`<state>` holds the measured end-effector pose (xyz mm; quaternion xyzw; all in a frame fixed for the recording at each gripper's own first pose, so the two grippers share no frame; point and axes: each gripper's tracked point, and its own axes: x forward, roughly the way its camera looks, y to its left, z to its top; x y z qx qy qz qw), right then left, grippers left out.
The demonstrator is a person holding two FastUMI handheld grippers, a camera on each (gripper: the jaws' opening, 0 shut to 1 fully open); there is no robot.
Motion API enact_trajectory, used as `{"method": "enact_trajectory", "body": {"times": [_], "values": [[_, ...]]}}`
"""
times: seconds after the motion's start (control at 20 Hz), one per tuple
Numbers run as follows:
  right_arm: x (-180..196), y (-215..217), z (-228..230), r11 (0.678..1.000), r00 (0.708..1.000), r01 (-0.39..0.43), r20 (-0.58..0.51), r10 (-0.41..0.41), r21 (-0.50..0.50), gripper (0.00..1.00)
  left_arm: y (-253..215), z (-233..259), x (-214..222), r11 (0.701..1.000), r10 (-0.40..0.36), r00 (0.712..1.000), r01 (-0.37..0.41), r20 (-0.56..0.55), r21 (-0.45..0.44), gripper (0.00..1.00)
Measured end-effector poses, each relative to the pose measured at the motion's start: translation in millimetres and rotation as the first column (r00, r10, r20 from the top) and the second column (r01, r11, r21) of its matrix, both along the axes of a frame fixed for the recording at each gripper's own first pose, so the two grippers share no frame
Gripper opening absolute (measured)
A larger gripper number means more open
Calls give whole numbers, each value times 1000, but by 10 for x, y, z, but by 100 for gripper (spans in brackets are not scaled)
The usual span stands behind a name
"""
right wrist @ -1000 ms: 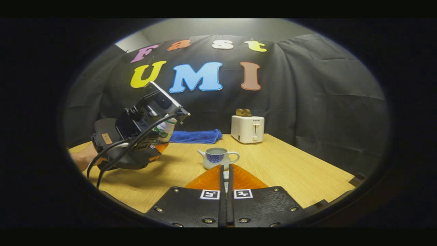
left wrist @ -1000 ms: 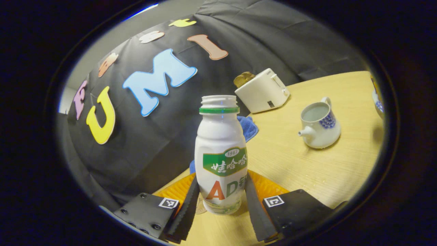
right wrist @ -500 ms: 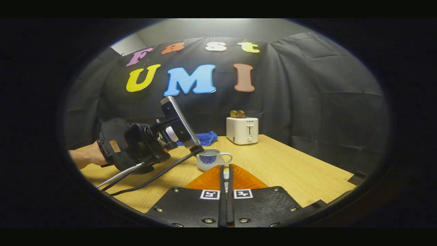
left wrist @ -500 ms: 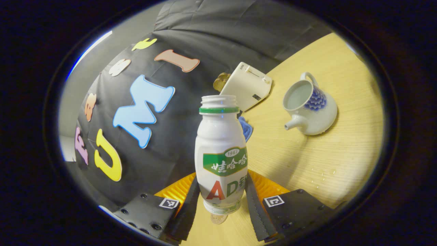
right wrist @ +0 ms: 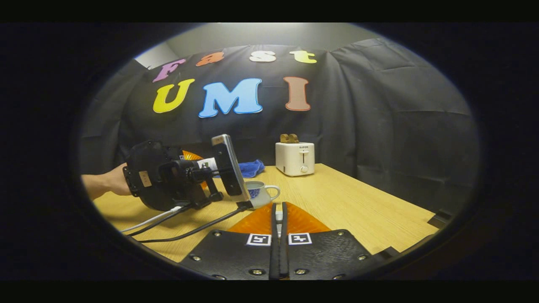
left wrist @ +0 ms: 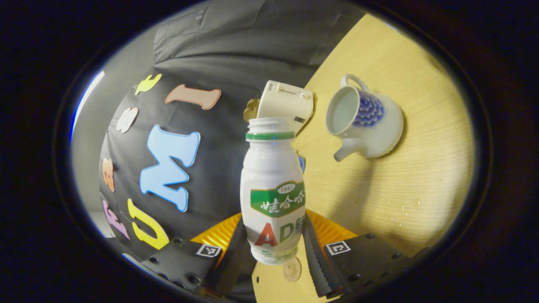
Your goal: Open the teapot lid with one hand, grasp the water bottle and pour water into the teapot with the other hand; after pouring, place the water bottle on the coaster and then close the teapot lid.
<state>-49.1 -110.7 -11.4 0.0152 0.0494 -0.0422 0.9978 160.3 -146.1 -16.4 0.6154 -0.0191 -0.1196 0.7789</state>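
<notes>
Between the two fingers of the left hand-held gripper (left wrist: 273, 252) sits the water bottle (left wrist: 272, 189), both fingers pressed against its lower body. Cap off, neck open, green ring below the threads. In the left gripper view the bottle's base is off the bench (left wrist: 412, 168), with a small round coaster (left wrist: 292, 269) showing just under it on the wood.

Teapot (left wrist: 364, 122) stands on the bench, to the right of the bottle's neck in that view and apart from it. Lid off, mouth open, pale inside. Blue scale pattern on its side, spout toward the bottle, handle on the far side. A few water drops on the wood on the near side of the teapot.

Toaster (left wrist: 286, 103) behind the teapot, against the booth wall, something brown in its slots. A scrap of blue cloth (left wrist: 301, 162) peeks out just behind the bottle.

In the right gripper view, the left hand-held gripper (right wrist: 202, 166) is held by a hand (right wrist: 113, 181) left of the teapot (right wrist: 263, 193), tilted well over toward it, its front end overlapping the teapot's left side; cables trail down to the bench. Toaster (right wrist: 294, 158) and blue cloth (right wrist: 250, 167) lie beyond the teapot.

Right hand-held gripper (right wrist: 278, 219): fingers drawn nearly together, a small pale thing pinched between them near the tips, too small to identify. It sits short of the teapot, over the bench (right wrist: 358, 202).
</notes>
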Motion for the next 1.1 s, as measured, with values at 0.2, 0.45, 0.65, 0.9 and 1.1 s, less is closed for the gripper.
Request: {"method": "enact_trajectory", "body": {"times": [0.2,0.45,0.65,0.9,1.1], "values": [[11,-66,-19,1000,1000,7,-1,-7,10,1,-143,64,-53,995,-42,998,38,37,93,82],[13,-127,-48,1000,1000,11,-9,-11,26,1,-161,63,-1,986,-48,997,37,63,161,68],[4,-137,-14,1000,1000,10,1,-11,25,0,-171,114,-4,977,-58,995,39,86,210,75],[-8,-158,-34,999,1000,12,0,-12,32,1,-188,172,-4,960,-81,991,48,110,276,76],[-15,-186,-39,999,1000,17,5,-17,42,0,-196,182,-10,950,-92,987,49,129,309,75]]}}
